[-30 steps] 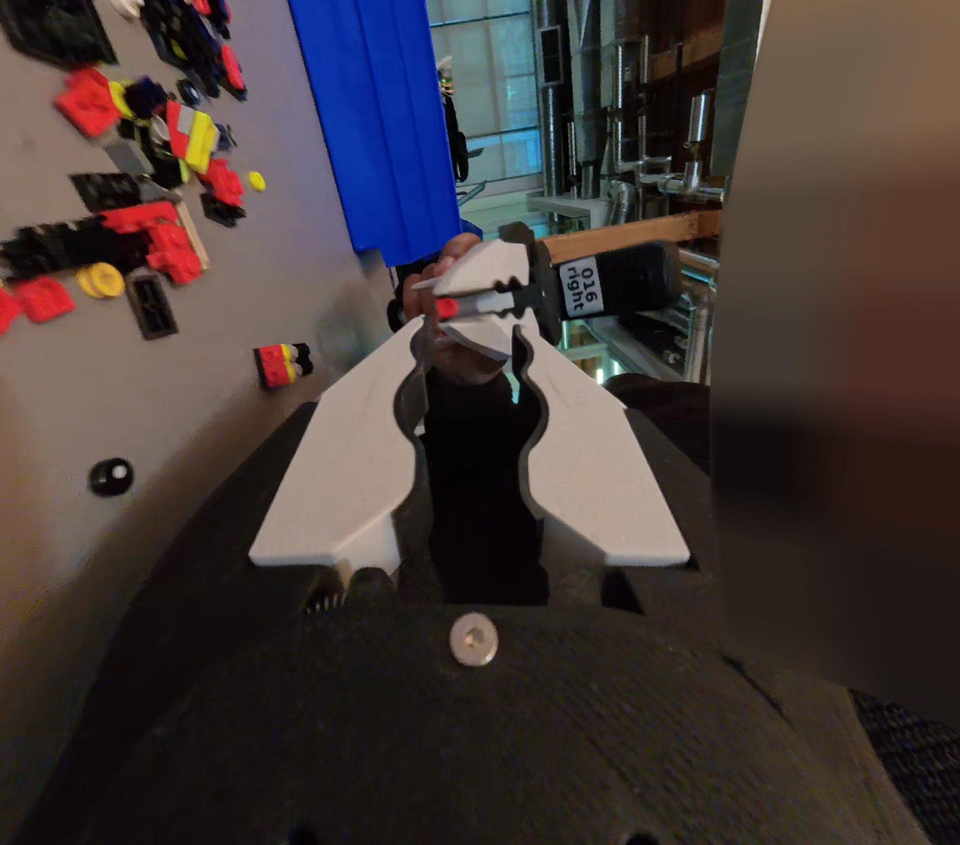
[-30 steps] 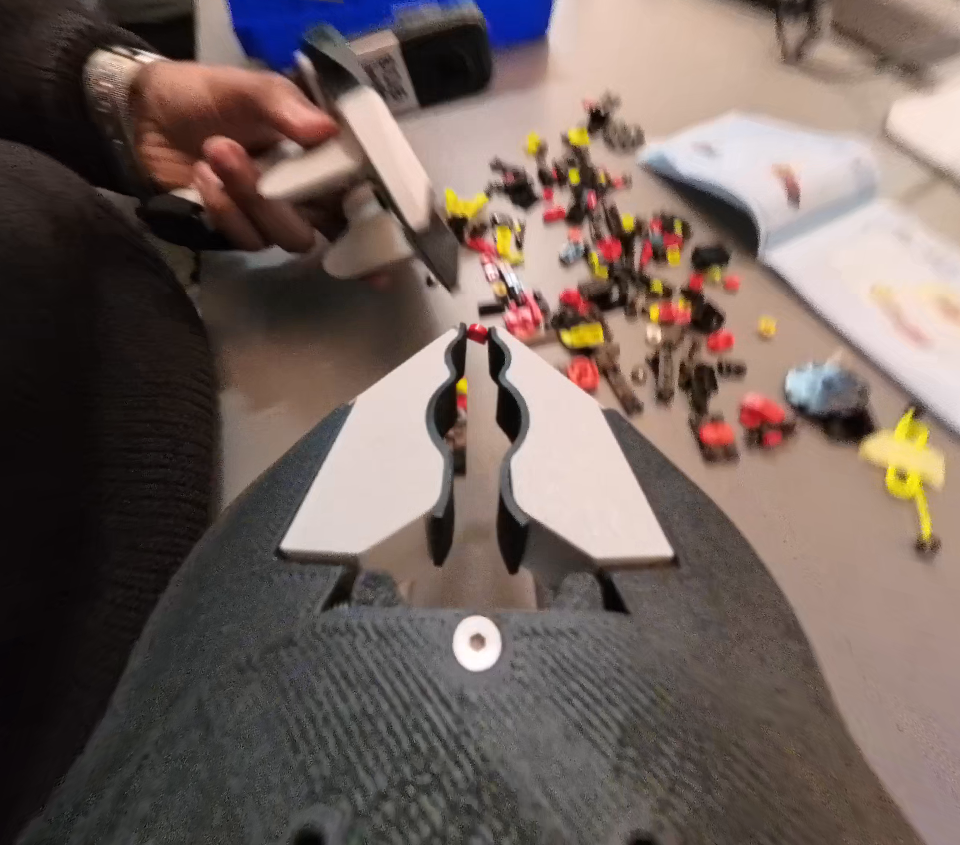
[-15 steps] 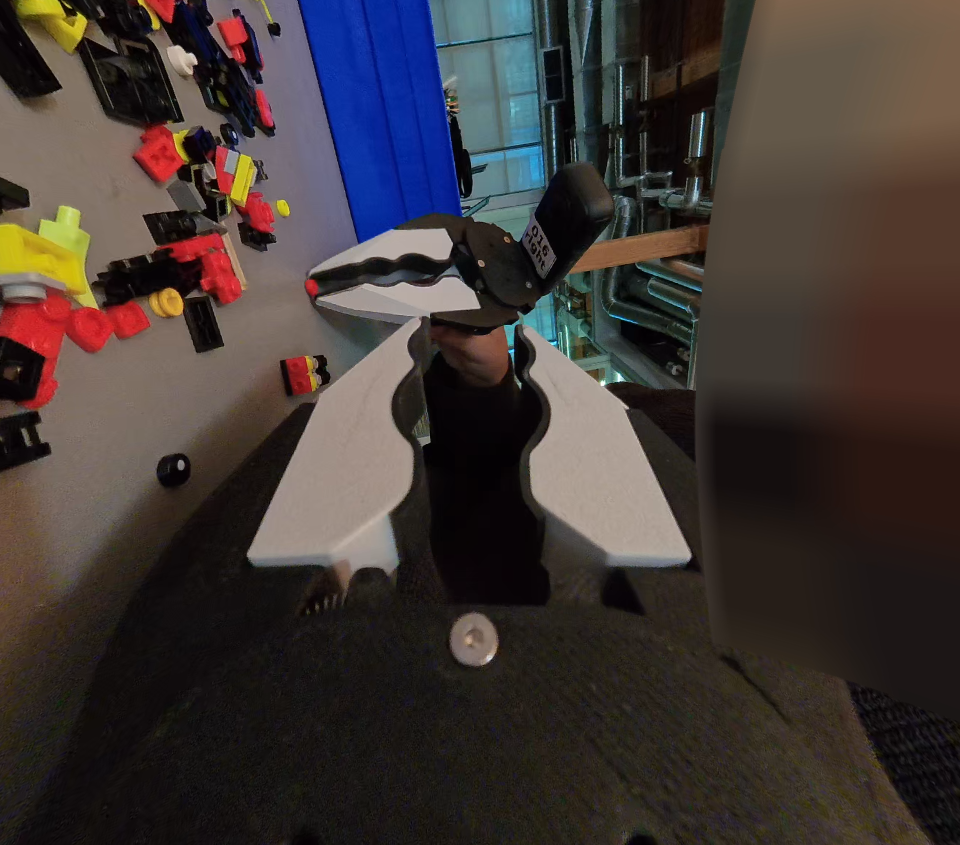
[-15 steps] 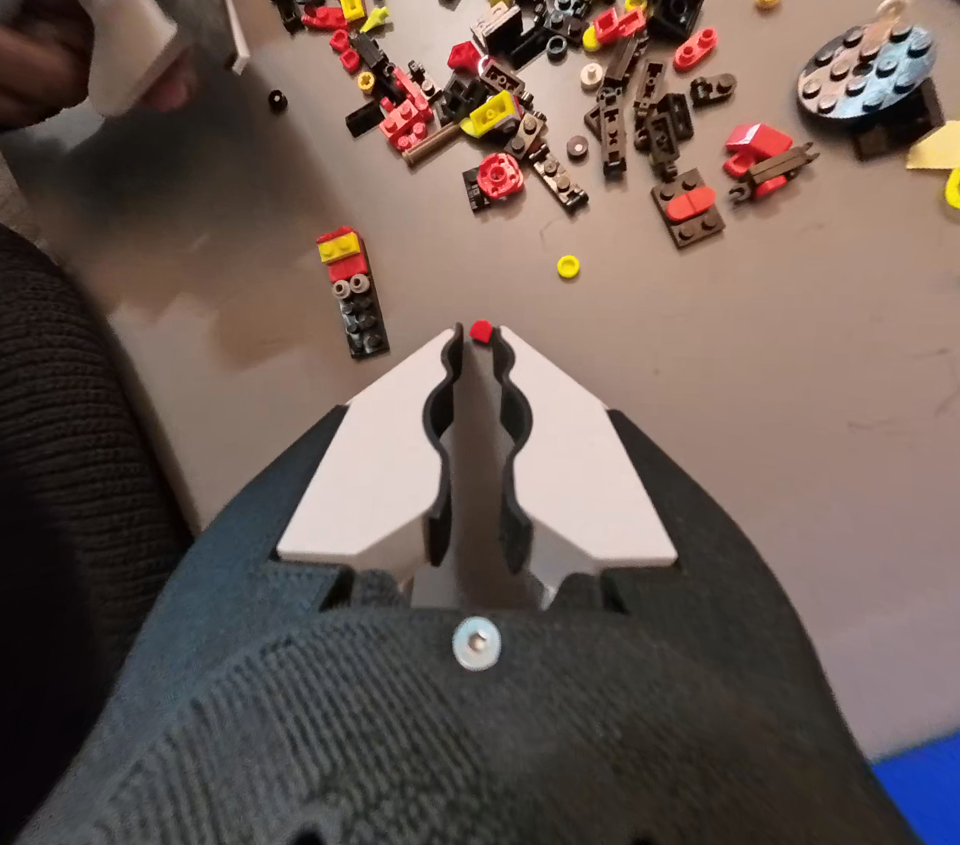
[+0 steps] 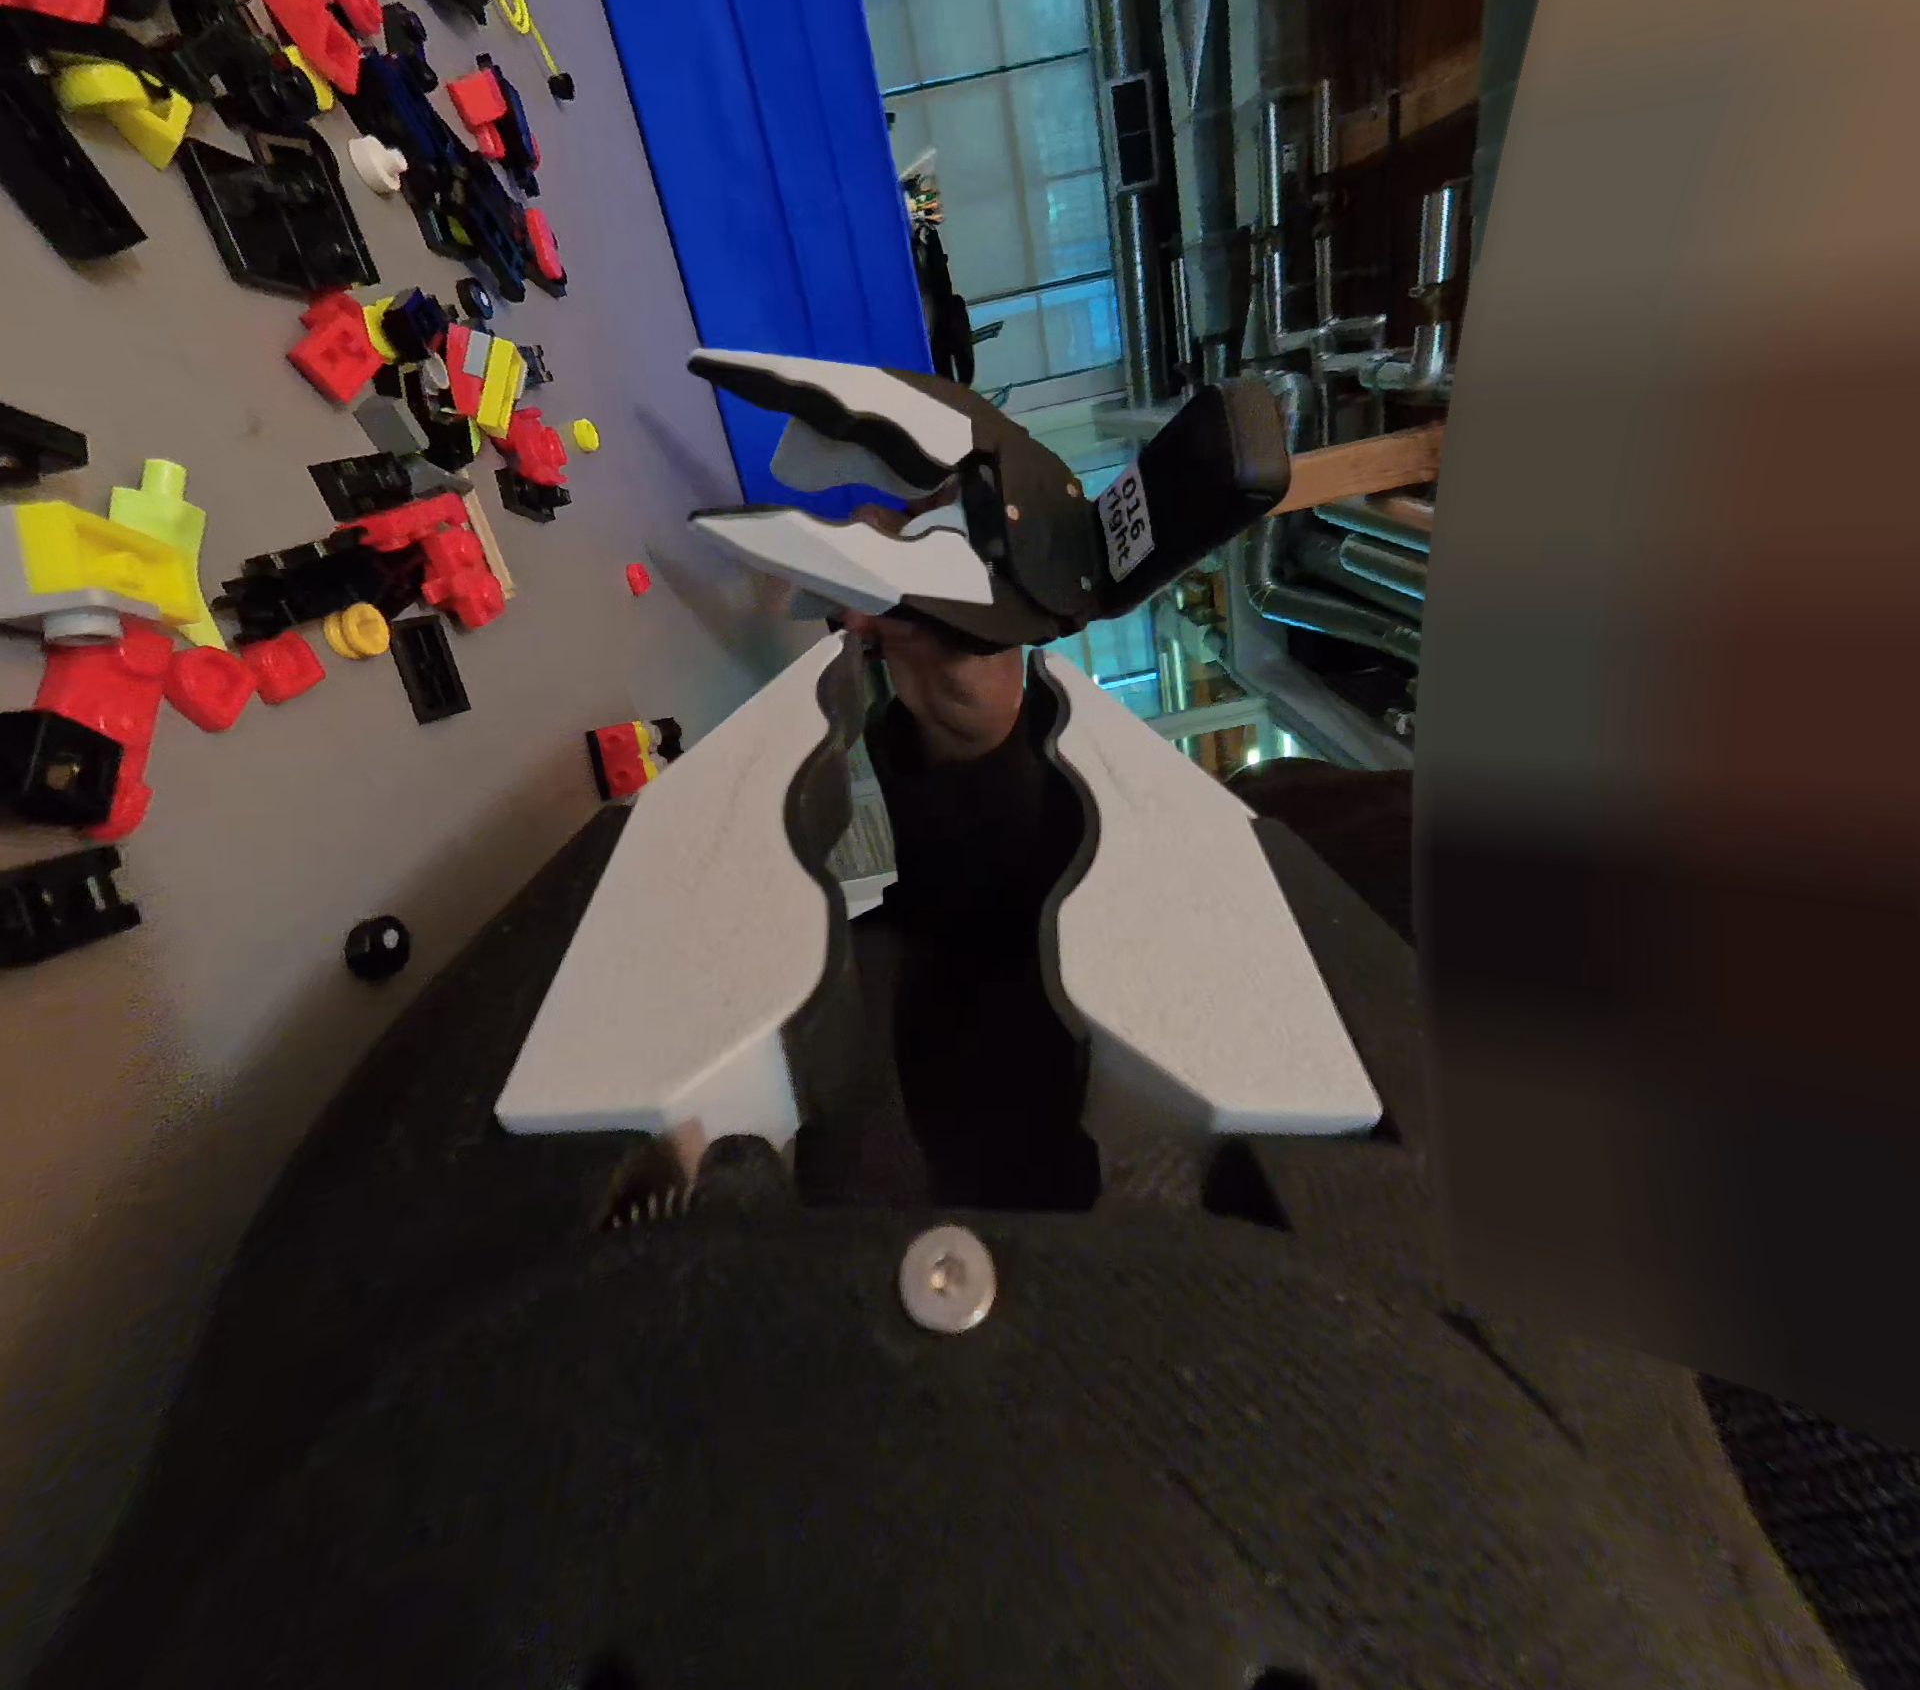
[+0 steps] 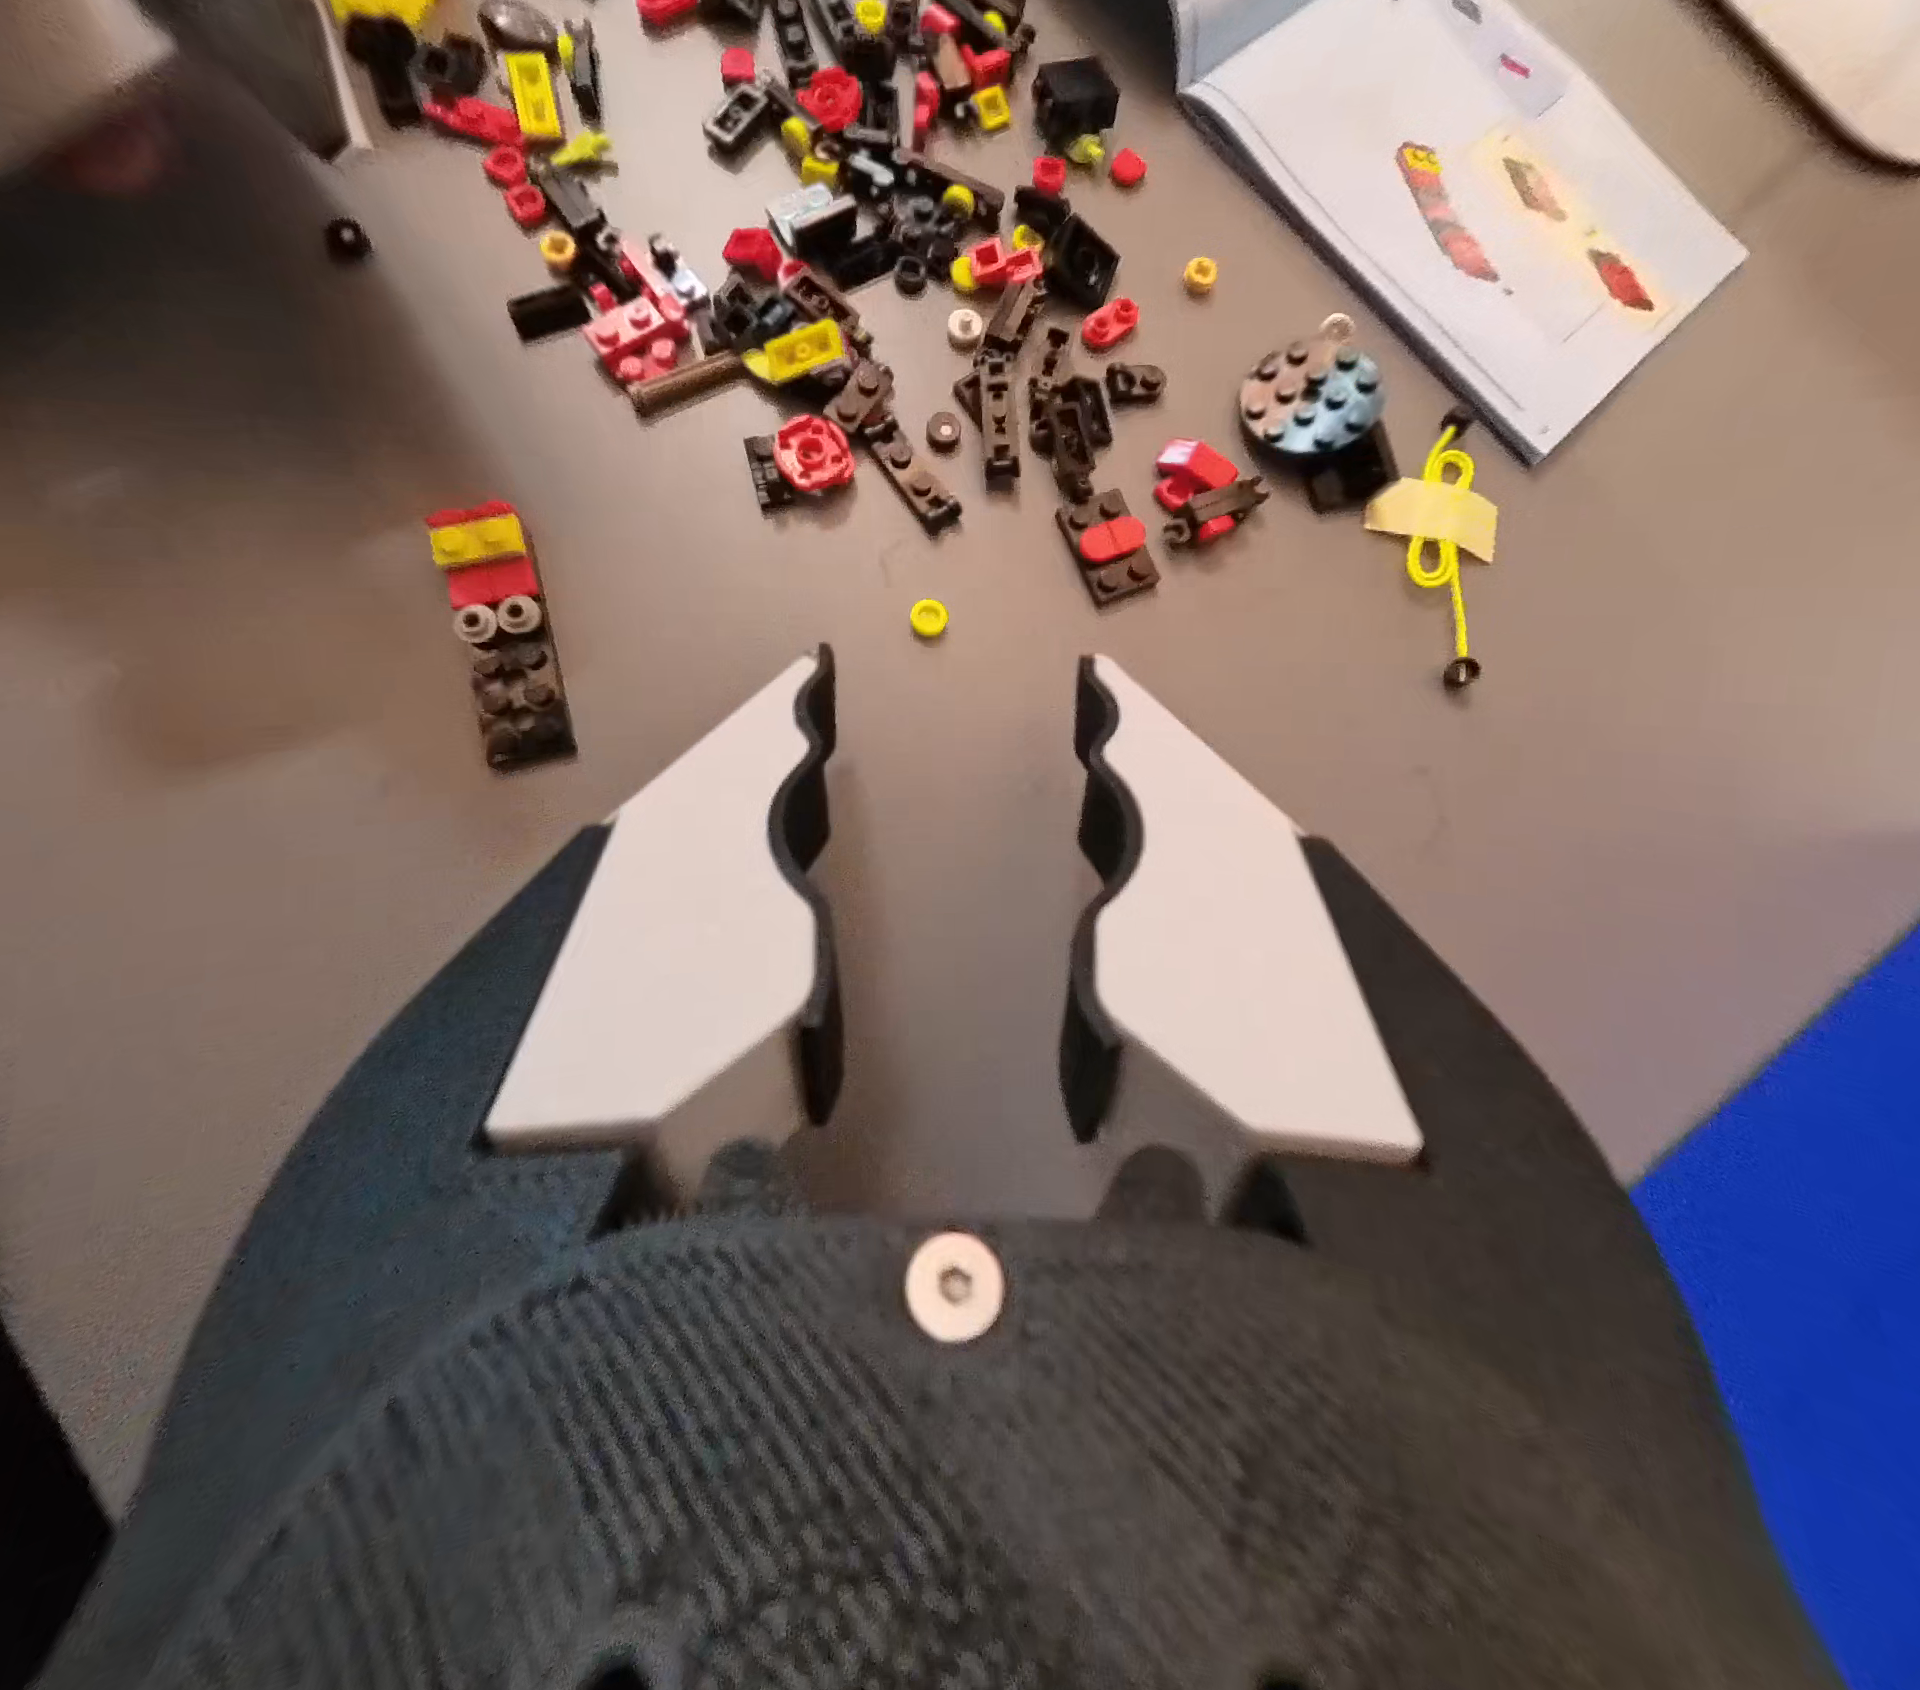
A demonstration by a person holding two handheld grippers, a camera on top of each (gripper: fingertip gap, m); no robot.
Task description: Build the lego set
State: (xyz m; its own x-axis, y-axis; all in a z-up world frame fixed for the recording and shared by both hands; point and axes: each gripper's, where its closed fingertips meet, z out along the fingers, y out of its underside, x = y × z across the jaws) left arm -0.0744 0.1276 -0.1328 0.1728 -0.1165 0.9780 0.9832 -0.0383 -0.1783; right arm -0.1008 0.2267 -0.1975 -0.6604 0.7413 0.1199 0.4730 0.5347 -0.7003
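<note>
My right gripper point(image 6: 954, 666) is open and empty, held over the grey table point(image 6: 935, 809). It also shows in the left wrist view point(image 5: 707, 443), with its jaws spread. A small red piece point(image 5: 637, 577) lies on the table just beyond its fingertips. A partial build, a black plate with red and yellow bricks point(image 6: 499, 632), lies left of the right gripper and shows in the left wrist view point(image 5: 629, 752) too. My left gripper point(image 5: 938, 653) is open with nothing between its pads; behind the gap are a hand and a dark sleeve.
A pile of loose red, black and yellow pieces point(image 6: 831, 134) covers the table ahead. A yellow round stud point(image 6: 928, 617) lies near the right fingertips. An open instruction booklet point(image 6: 1403, 82) is at the far right, a yellow string point(image 6: 1439, 518) beside it. A blue bin point(image 5: 748, 134) stands at the table's edge.
My right gripper was shut on a small red piece; it has opened wide and the piece now lies on the table. The left gripper stayed open.
</note>
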